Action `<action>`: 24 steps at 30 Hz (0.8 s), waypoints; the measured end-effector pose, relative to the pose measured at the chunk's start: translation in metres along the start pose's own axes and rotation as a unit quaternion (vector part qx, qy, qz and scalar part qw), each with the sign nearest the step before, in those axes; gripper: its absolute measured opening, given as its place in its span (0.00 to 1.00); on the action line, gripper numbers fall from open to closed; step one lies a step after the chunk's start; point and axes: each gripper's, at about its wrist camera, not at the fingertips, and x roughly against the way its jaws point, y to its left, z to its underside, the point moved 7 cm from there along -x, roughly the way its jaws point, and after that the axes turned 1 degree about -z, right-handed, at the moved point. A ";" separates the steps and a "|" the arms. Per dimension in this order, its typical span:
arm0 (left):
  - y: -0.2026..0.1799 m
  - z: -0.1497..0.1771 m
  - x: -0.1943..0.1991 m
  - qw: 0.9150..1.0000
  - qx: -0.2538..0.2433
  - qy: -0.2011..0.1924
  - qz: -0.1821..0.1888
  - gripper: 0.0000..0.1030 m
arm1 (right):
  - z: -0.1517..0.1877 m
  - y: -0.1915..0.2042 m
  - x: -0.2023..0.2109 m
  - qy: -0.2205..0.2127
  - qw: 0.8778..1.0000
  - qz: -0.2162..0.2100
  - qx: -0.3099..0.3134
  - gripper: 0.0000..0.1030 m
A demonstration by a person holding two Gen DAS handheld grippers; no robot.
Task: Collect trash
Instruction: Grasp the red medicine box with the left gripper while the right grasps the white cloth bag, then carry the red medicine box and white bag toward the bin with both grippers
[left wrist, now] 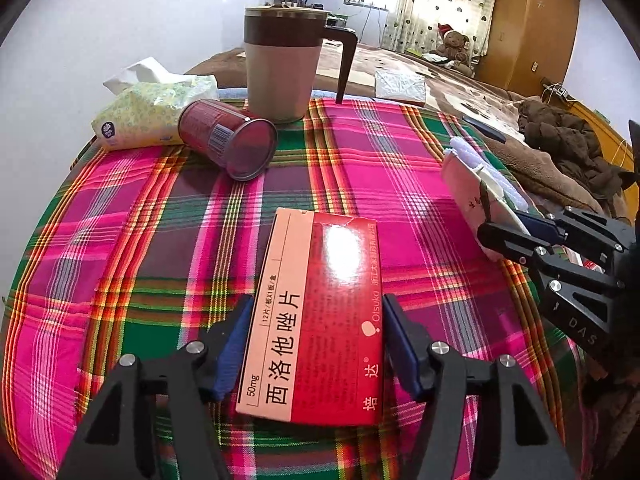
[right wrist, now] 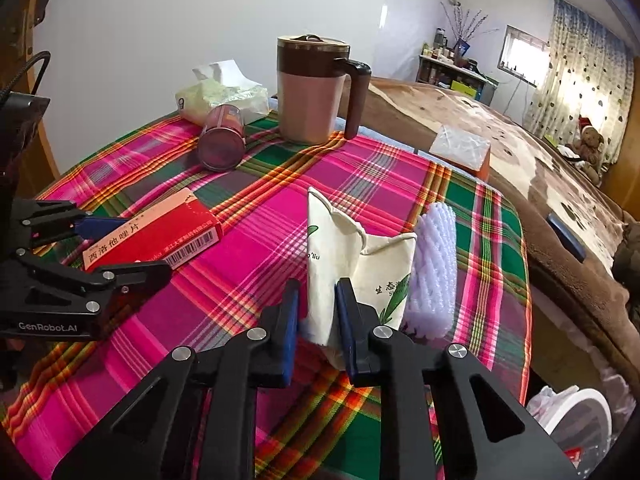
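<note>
A red and pink medicine box [left wrist: 320,320] lies flat on the plaid tablecloth [left wrist: 400,152]. My left gripper [left wrist: 316,300] straddles the box, and both blue pads sit against its long sides; in the right wrist view the left gripper [right wrist: 146,246] also clamps the box [right wrist: 160,236]. A crumpled cream paper cup [right wrist: 360,256] with green print stands near the table's right side. My right gripper [right wrist: 318,284] is shut on the cup's squashed left fold. A white foam fruit net [right wrist: 434,272] leans against the cup. A red can [left wrist: 228,144] lies on its side at the back left.
A tall lidded mug [left wrist: 284,64] and a soft tissue pack [left wrist: 148,116] stand at the table's far edge. Beyond it lies a bed with a brown blanket [right wrist: 540,168], a tissue box [right wrist: 460,148] and a dark phone [right wrist: 566,236]. A white bin [right wrist: 576,412] sits low at the right.
</note>
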 end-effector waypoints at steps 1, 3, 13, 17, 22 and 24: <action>0.001 0.000 0.002 1.000 0.005 -0.003 0.001 0.63 | 0.000 0.000 0.002 -0.003 1.000 -0.006 -0.007 0.18; 0.002 -0.001 0.004 1.000 0.009 -0.006 0.005 0.63 | 0.000 0.000 0.003 -0.007 1.000 -0.011 -0.016 0.18; -0.005 0.004 0.022 1.000 0.015 -0.018 0.007 0.63 | 0.002 0.006 0.016 -0.019 0.999 -0.013 -0.038 0.18; -0.010 0.001 0.033 0.999 0.014 -0.031 0.011 0.63 | 0.003 0.009 0.032 -0.034 0.998 -0.019 -0.051 0.18; -0.021 -0.001 0.050 0.999 0.008 -0.049 0.017 0.63 | 0.006 0.008 0.051 -0.049 0.997 -0.019 -0.061 0.18; -0.027 -0.002 0.058 0.998 0.001 -0.058 0.019 0.63 | 0.007 0.007 0.058 -0.054 0.996 -0.021 -0.067 0.18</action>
